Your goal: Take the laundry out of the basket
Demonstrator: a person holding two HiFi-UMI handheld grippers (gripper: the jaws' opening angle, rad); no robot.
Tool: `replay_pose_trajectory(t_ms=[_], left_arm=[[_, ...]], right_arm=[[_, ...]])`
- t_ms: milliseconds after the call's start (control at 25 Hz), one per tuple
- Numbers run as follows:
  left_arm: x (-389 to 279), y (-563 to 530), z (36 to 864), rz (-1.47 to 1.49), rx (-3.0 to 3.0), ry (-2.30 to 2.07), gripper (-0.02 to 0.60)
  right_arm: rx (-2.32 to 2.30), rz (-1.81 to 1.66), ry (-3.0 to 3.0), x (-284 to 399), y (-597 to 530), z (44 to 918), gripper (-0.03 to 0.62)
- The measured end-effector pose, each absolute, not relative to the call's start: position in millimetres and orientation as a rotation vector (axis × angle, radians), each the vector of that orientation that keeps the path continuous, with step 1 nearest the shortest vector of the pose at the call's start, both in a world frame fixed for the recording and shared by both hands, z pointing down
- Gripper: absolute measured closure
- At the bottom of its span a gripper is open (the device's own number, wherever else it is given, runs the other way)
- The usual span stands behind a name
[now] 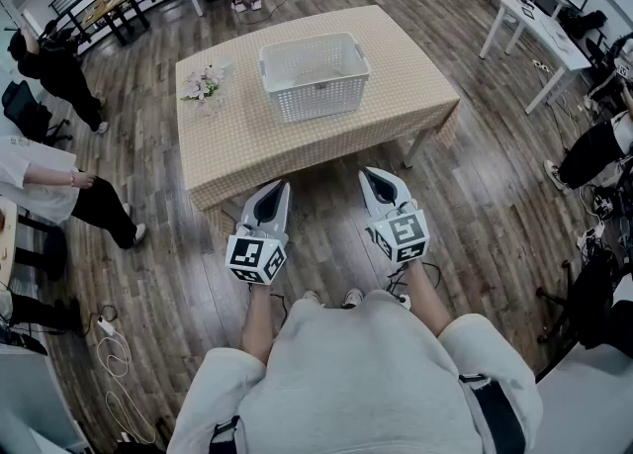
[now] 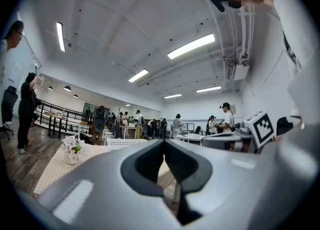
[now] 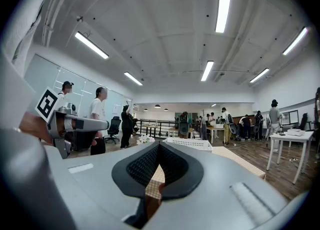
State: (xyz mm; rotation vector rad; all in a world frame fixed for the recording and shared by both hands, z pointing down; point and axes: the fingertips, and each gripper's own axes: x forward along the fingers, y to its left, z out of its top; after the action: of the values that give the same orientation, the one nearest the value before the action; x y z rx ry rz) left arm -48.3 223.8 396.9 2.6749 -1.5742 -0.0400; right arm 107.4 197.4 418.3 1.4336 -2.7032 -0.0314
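A white slatted laundry basket [image 1: 313, 76] stands on the far middle of a table with a beige checked cloth [image 1: 297, 140]. Something pale lies inside it; I cannot make out what. Both grippers hang in front of the table's near edge, above the wood floor and well short of the basket. The left gripper [image 1: 281, 186] is shut with nothing in it, and its tips meet in the left gripper view [image 2: 164, 141]. Likewise the right gripper [image 1: 373, 174] is shut and empty [image 3: 159, 145]. The basket's rim shows just beyond the jaws [image 2: 125, 143] [image 3: 189, 144].
A small vase of flowers [image 1: 203, 86] sits on the table left of the basket. People stand at the left [image 1: 59, 190] and sit at the right [image 1: 593, 150]. A white desk [image 1: 539, 32] is at the far right. Cables [image 1: 109, 328] lie on the floor.
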Motion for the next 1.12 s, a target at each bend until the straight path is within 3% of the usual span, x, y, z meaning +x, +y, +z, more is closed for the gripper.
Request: replay_pose_trajectory(t_ms=[560,1120], left_arm=[[11.1,245.5,405.1,-0.016,2.662,-1.607,0.571],[19.5,207.1,417.5,-0.025,2.646,-1.609,0.571]], right_arm=[[1.338,-0.034,-2.763,149.5,210.8,424.8,0.595],[1.275,-0.065,-2.776,148.3,174.4,433.0,0.595]])
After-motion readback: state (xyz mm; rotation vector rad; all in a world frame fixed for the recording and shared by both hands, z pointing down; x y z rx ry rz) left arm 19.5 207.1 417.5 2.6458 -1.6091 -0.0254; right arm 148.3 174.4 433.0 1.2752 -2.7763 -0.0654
